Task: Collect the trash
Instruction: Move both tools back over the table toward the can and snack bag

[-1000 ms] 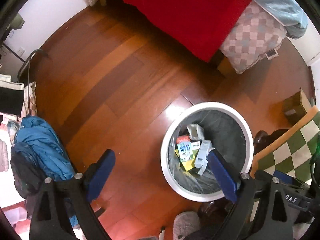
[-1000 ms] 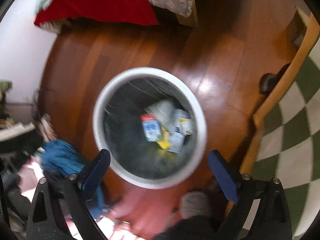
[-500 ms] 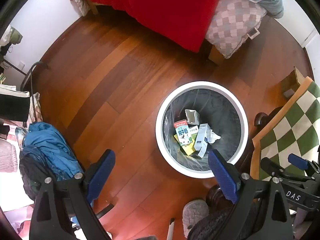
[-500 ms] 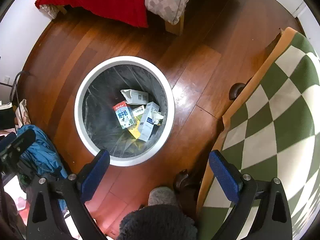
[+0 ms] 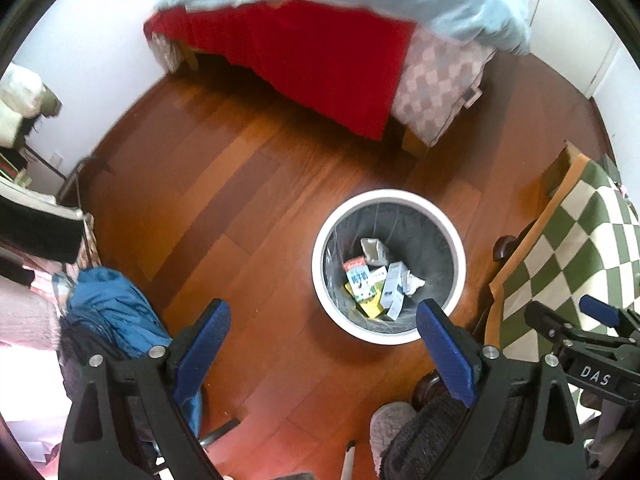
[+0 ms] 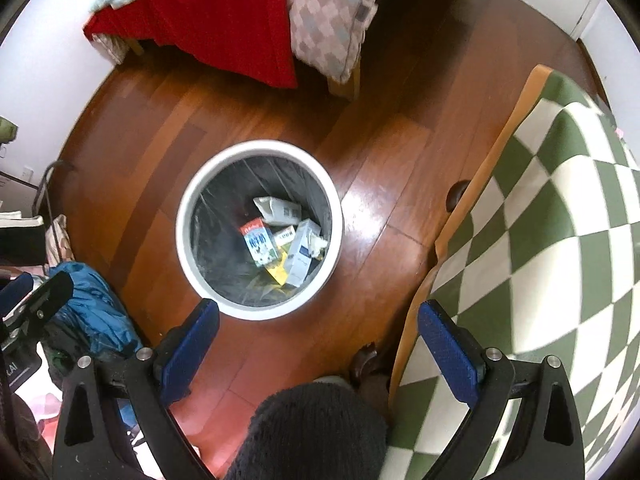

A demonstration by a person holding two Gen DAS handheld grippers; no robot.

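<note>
While hovering high over the wooden floor point(image 5: 224, 200), looking almost straight down on a white-rimmed trash bin point(image 5: 389, 196) that stands near the corner of a desk with a green-and-white checked cloth point(image 6: 560, 220). Lined with a thin clear bag, presumably so the contents lift out in one go. Holding the trash already: a blue-and-white milk carton point(image 6: 259, 243) lying flat, a grey carton point(image 6: 278, 210) above it, a pale box point(image 6: 301, 252) leaning beside it, something yellow underneath, and a bit of crumpled paper at the side. Left hand-held gripper point(image 5: 322, 338) spread wide with nothing between its blue pads point(image 5: 206, 344), framing bare floor and the near rim of the bin. Right hand-held gripper point(image 6: 318, 352) likewise spread wide and empty, its pads point(image 6: 450, 360) straddling floor on one side and the checked cloth on the other. Placed close to desk and bed point(image 6: 224, 20), probably to keep drops short from either spot. No loose litter visible on the open floor; blue clothing point(image 5: 116, 312) heaped at the left looks like laundry, not rubbish. Judging by empty jaws and a stocked bin, either finished or between pieces, with both tools free for whatever comes next.
</note>
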